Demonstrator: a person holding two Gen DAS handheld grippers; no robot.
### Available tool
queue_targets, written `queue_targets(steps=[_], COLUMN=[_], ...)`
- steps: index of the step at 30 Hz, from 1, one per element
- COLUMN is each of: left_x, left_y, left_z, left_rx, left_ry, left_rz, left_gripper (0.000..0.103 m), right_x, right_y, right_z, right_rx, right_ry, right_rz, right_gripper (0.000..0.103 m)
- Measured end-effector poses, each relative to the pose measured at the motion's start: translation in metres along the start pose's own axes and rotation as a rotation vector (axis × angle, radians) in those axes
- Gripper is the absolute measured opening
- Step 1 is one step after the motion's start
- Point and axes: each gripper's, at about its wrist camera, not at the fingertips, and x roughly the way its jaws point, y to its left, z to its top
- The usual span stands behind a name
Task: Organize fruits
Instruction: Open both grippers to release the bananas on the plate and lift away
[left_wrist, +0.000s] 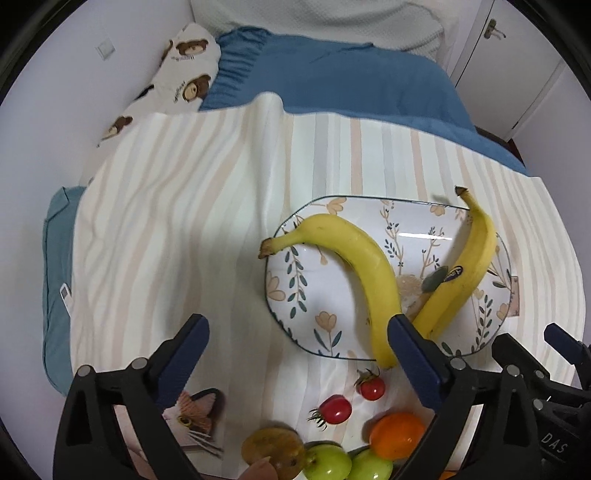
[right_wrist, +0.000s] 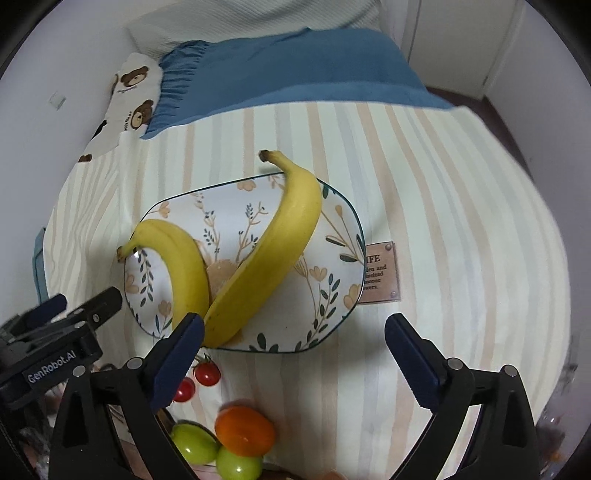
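Note:
Two yellow bananas lie on a floral plate (left_wrist: 295, 288) (right_wrist: 343, 236) on the striped cloth: a curved banana (left_wrist: 354, 266) (right_wrist: 184, 266) on the left and a straighter banana (left_wrist: 465, 269) (right_wrist: 273, 251) on the right, their lower ends meeting. My left gripper (left_wrist: 299, 332) hangs open above the cloth in front of the plate, nothing between its fingers. My right gripper (right_wrist: 295, 332) is open too, above the plate's near edge, and empty. Near the bottom lie two cherry tomatoes (left_wrist: 334, 408) (right_wrist: 207, 373), an orange fruit (left_wrist: 397, 434) (right_wrist: 245, 430), two green fruits (left_wrist: 327, 461) (right_wrist: 194, 443) and a brownish fruit (left_wrist: 273, 448).
The striped cloth (left_wrist: 184, 221) covers a bed with a blue blanket (left_wrist: 351, 77) and a bear-print pillow (left_wrist: 184, 70) behind. A cat picture (left_wrist: 195, 417) lies at the lower left. A brown label (right_wrist: 380, 273) is on the cloth right of the plate. White cabinet doors (left_wrist: 517, 66) stand at the right.

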Motion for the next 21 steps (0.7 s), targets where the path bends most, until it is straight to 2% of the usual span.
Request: queue_targets(steps=[6,11,16,21], left_x=[-0.039,-0.078,-0.12,-0.154], left_y=[0.001,0.003,0.003,0.009], left_z=[-0.015,-0.035,-0.061,-0.088], left_rx=[0.018,0.028,0.057,0.048], left_ry=[-0.082,-0.135,-0.203,-0.238], left_rz=[0.009,-0.016,-0.003,-0.022], left_gripper=[0.1,0.1,0.1,0.1], right_x=[-0.037,-0.082,-0.129,-0.168], right_y=[0.004,0.003,0.005,0.006], right_z=[-0.017,-0.034,-0.059,-0.093], right_rx=[-0.015,-0.017,-0.029,-0.029], right_ry=[-0.079,-0.161,-0.234,-0.284], right_rz=[-0.025,-0.037,-0.037,-0.025], right_gripper=[0.1,0.1,0.1,0.1])
